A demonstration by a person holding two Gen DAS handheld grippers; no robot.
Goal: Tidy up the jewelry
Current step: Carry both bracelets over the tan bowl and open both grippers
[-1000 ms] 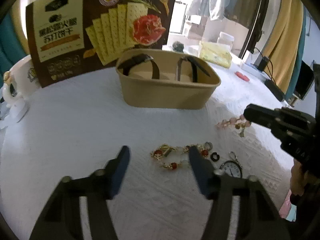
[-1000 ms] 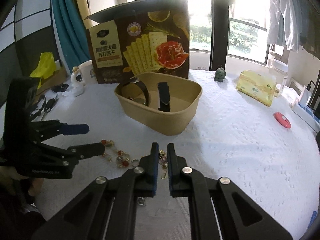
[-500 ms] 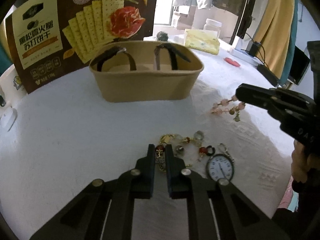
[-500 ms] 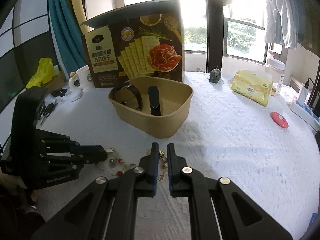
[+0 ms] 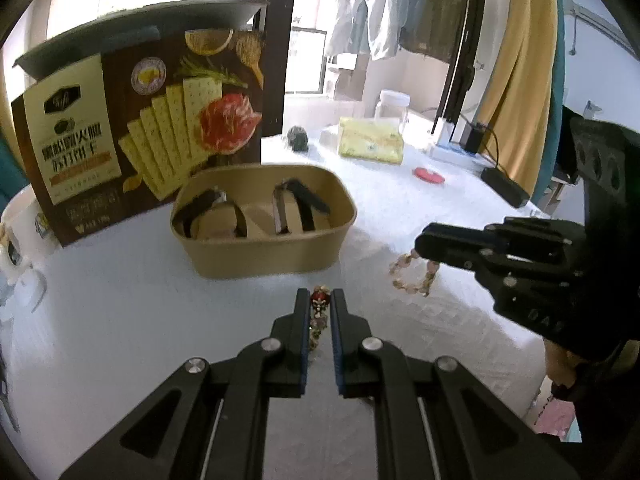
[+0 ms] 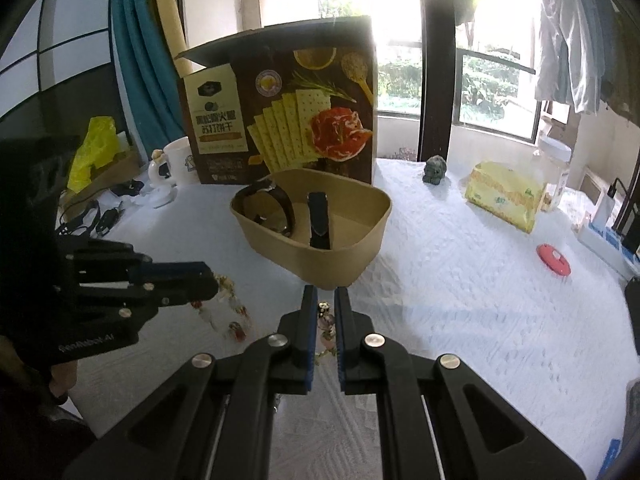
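1. The left tool (image 5: 320, 300) is clamped tight on a bracelet with red beads (image 5: 319, 298).
2. That bracelet hangs down between its two black fingers, up off the white desk (image 5: 120, 320).
3. From the right camera, the same bracelet dangles from the tip of the left tool, with red and clear beads hanging loose.
4. The right tool (image 6: 323, 312) is also squeezed tight. It grips a bracelet with pink and gold beads (image 6: 326, 326).
5. From the left camera, this pink bracelet (image 5: 414, 276) hangs in a loop under the tip of the right tool (image 5: 424, 242), above the desk.
6. A tan paper bowl (image 5: 264, 256) sits on the desk, just past both tools.
7. Inside the bowl are two dark straps. One is a brown watch band (image 6: 276, 208) on the left side. The other is a black band (image 6: 318, 220) standing near the middle.
8. Behind the bowl stands a big brown cracker box (image 6: 280, 116) with crackers and meat printed on it.
9. A white mug (image 6: 180, 160) sits beside the box, on its left in the right camera's view.
10. Farther back on the desk are a small dark green figure (image 6: 435, 169), a yellow pack (image 6: 508, 196) and a flat red round thing (image 6: 554, 260).
11. A clear jar with a white lid (image 5: 392, 110) stands behind the yellow pack.
12. Clothes hang by the window at the back.
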